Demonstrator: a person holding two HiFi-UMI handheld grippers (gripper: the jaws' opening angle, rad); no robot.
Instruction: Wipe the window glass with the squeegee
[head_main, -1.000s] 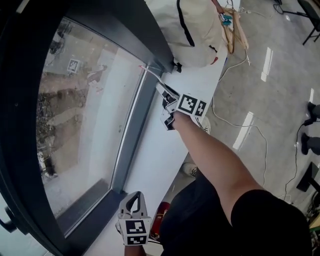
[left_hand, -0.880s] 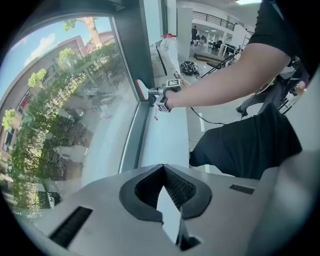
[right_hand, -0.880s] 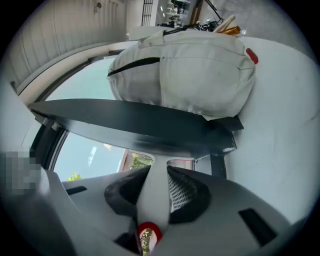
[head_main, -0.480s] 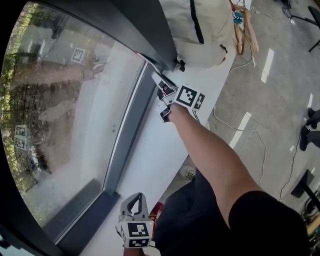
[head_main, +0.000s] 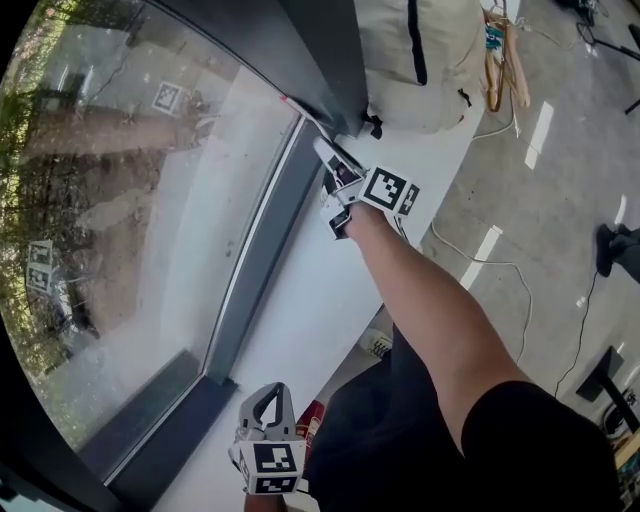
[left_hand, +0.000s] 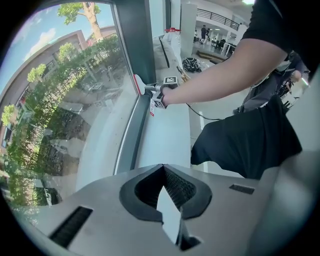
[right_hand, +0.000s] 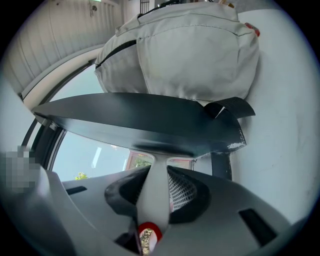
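The window glass (head_main: 150, 200) fills the left of the head view, set in a dark frame (head_main: 262, 245) above a white sill (head_main: 300, 310). My right gripper (head_main: 338, 172) reaches to the pane's far corner and is shut on the squeegee (head_main: 310, 122). In the right gripper view its white handle (right_hand: 152, 197) runs between the jaws, and the wide black blade (right_hand: 140, 122) lies across the glass (right_hand: 90, 150). My left gripper (head_main: 272, 392) hangs low over the near end of the sill, shut with nothing in it (left_hand: 161, 170). From there, the right gripper (left_hand: 159, 95) shows far along the sill.
A beige bag (head_main: 415, 60) sits on the sill just beyond the squeegee and fills the top of the right gripper view as the bag (right_hand: 185, 50). Cables (head_main: 500, 265) and wooden hangers (head_main: 497, 55) lie on the grey floor. A red object (head_main: 312, 420) sits by the left gripper.
The head view has swung, showing more of the glass. The right gripper keeps the squeegee at the pane's far corner, little moved. The left gripper has stayed in place.
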